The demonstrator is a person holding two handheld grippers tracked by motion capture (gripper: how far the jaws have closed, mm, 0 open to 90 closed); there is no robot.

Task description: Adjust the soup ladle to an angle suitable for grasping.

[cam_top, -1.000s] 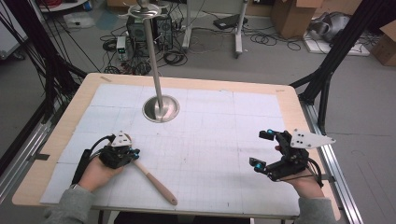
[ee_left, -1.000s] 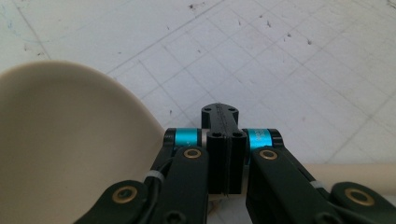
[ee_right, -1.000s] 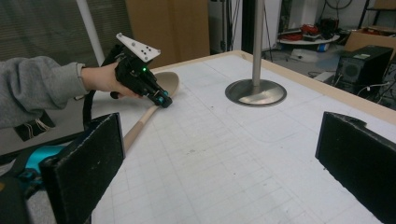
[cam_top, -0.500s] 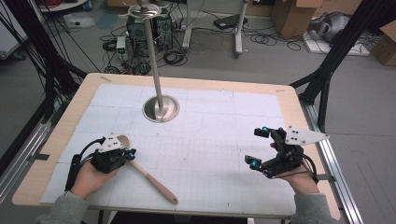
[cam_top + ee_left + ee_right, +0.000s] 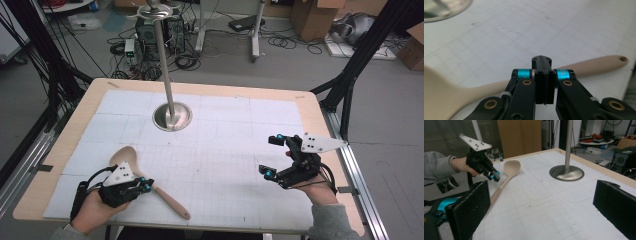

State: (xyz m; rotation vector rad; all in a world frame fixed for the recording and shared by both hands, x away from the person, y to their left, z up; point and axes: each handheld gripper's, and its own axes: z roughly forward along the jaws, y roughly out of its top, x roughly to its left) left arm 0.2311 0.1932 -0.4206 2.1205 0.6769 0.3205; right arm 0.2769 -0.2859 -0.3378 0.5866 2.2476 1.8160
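The left gripper has pulled back off the wooden spoon, jaws together and empty; the right gripper waits wide apart.

My left gripper has slid from the spoon's bowl along the handle toward me, so the bowl of the spoon now lies uncovered. My right gripper has drifted slightly left.
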